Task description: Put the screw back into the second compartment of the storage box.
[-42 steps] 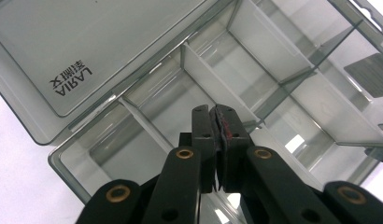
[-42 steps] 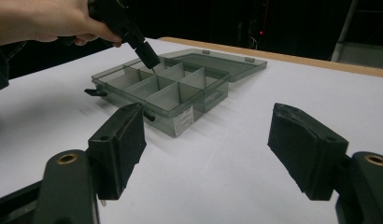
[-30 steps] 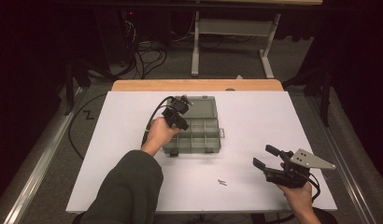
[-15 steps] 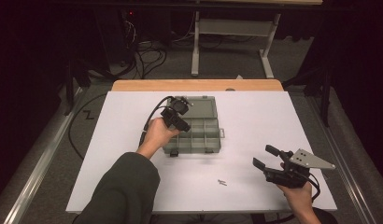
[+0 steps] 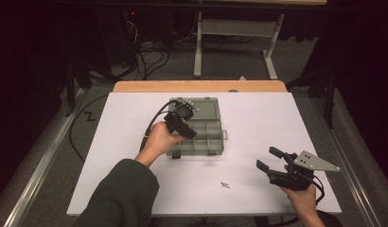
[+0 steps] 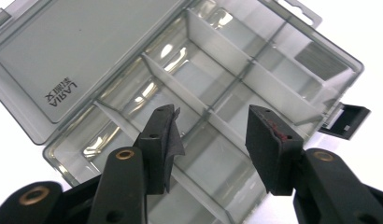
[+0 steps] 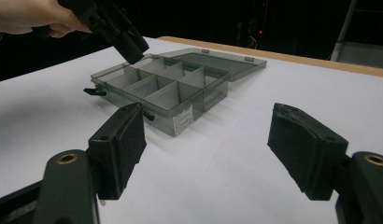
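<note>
A clear grey compartment box (image 5: 208, 142) lies open at mid-table, its lid (image 5: 206, 106) folded flat behind it. My left gripper (image 5: 190, 134) hovers over the box's left compartments, pointing down into them. In the left gripper view its jaws (image 6: 210, 116) have just been opening and nothing is between them; the divided box (image 6: 236, 70) lies below. My right gripper (image 5: 267, 158) rests low at the front right of the white table (image 5: 258, 113), open and empty. In the right gripper view it (image 7: 206, 116) faces the box (image 7: 166, 84) and the left gripper (image 7: 129, 46).
Two small dark screws (image 5: 224, 184) lie on the table between the box and the right gripper. Black latches (image 5: 175, 155) stick out from the box's front edge. A wooden strip (image 5: 197, 86) borders the far table edge, with cables and a stand's legs beyond.
The left hand has shifted slightly and lifted a little over the box. The right hand and gripper have stayed where they were.
</note>
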The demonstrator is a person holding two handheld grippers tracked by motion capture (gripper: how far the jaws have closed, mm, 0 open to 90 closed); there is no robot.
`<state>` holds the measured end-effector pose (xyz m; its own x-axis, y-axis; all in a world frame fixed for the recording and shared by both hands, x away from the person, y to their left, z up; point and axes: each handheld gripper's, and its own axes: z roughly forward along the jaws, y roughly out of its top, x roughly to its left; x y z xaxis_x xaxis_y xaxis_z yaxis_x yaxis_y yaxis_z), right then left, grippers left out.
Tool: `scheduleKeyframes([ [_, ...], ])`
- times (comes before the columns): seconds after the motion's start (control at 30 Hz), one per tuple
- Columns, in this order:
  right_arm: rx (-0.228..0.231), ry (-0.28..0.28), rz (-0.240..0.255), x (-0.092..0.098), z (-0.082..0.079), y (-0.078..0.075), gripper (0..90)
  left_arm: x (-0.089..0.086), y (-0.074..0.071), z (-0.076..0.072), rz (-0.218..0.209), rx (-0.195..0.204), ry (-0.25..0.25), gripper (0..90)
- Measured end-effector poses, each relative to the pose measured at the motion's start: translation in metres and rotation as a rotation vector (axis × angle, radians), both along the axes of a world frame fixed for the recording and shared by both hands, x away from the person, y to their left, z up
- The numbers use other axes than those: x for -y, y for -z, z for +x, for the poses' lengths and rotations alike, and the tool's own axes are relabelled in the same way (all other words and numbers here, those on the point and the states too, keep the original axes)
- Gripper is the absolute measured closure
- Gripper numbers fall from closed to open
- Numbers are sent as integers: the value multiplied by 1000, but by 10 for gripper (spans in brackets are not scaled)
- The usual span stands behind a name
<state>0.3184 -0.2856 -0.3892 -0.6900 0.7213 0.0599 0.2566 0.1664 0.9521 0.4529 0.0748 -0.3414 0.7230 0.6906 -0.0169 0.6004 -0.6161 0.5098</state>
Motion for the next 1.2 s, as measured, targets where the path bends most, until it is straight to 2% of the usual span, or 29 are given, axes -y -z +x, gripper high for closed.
scheduleKeyframes([
  [0.53,-4,4,2,0,0,0,291,8,-5,-27,0,24,82,489],
  [1.2,-3,9,2,1,0,0,291,16,-2,-45,-7,26,135,473],
])
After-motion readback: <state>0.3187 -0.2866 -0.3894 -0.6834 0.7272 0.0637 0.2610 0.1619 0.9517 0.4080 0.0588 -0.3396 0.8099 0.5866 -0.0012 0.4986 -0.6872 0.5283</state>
